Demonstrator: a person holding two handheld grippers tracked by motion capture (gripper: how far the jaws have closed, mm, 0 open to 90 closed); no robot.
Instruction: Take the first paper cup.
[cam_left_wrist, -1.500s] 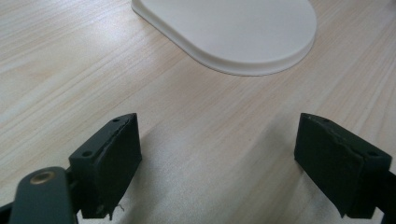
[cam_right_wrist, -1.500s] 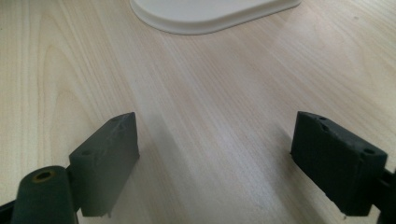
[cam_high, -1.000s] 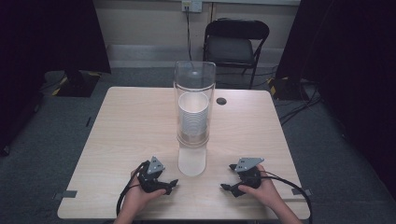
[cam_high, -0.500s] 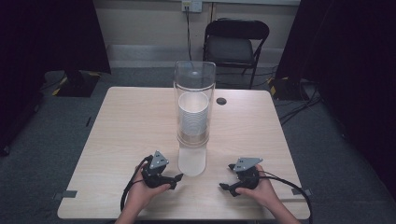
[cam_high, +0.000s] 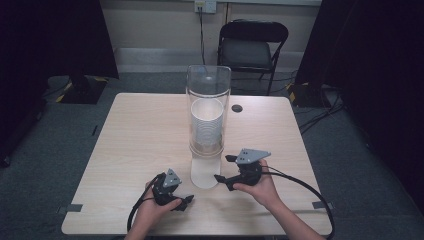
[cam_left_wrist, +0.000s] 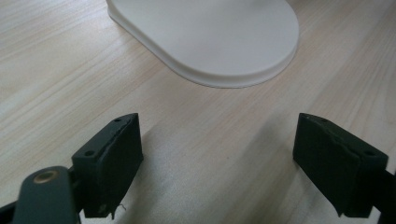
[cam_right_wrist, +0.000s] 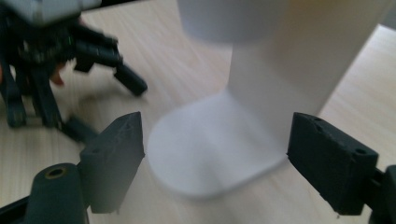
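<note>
A clear tube dispenser (cam_high: 208, 107) holding a stack of white cups (cam_high: 206, 122) stands on a white base (cam_high: 204, 172) at the table's middle front. My left gripper (cam_high: 186, 201) rests near the front edge, left of the base, open and holding nothing; its view looks at the base's rounded foot (cam_left_wrist: 219, 37) just ahead of the jaws. My right gripper (cam_high: 224, 168) hovers right of the base, open, jaws pointing at it. In its view the white base (cam_right_wrist: 219, 149) and stand column (cam_right_wrist: 285, 70) lie between the jaws, with the left gripper (cam_right_wrist: 131, 82) beyond.
A light wooden table (cam_high: 140, 130) carries a small dark disc (cam_high: 237, 108) at the back right. A black folding chair (cam_high: 254, 45) stands behind the table. Cables trail from both grippers toward the front edge.
The right gripper has risen and moved left toward the dispenser base. The left gripper has shifted slightly right and toward the front edge.
</note>
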